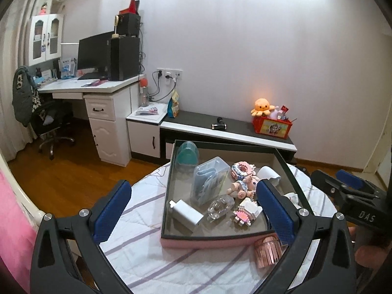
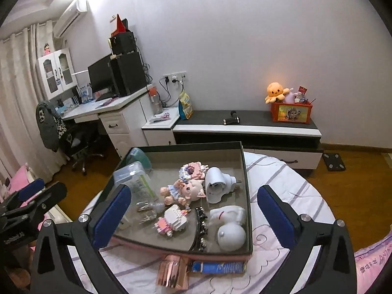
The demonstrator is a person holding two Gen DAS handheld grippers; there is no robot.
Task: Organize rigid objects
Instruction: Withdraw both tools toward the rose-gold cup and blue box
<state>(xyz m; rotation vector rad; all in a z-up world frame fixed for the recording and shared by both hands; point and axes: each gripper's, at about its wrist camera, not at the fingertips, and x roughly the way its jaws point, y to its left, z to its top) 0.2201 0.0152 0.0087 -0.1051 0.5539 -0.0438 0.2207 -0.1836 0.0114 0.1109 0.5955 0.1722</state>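
Observation:
A shallow pink-sided box [image 1: 215,242] [image 2: 247,178] sits on a round quilted surface and holds several small things: a white charger [image 1: 187,212], a clear plastic case [image 1: 210,178] [image 2: 134,178], a small doll [image 1: 243,186] [image 2: 183,191], block figures [image 1: 246,212] [image 2: 171,219] and white devices [image 2: 229,227]. A rose-gold ribbed cup [image 1: 267,250] [image 2: 174,273] and a blue packet [image 2: 218,267] lie outside the box's near edge. My left gripper [image 1: 193,210] is open and empty above the box. My right gripper [image 2: 193,214] is open and empty above the box too.
A low dark bench [image 1: 220,127] [image 2: 245,120] stands by the wall with a red toy box [image 1: 273,127] [image 2: 291,111] and an orange plush. A white desk [image 1: 98,85] with monitor and chair is at the left. Wooden floor surrounds the round surface.

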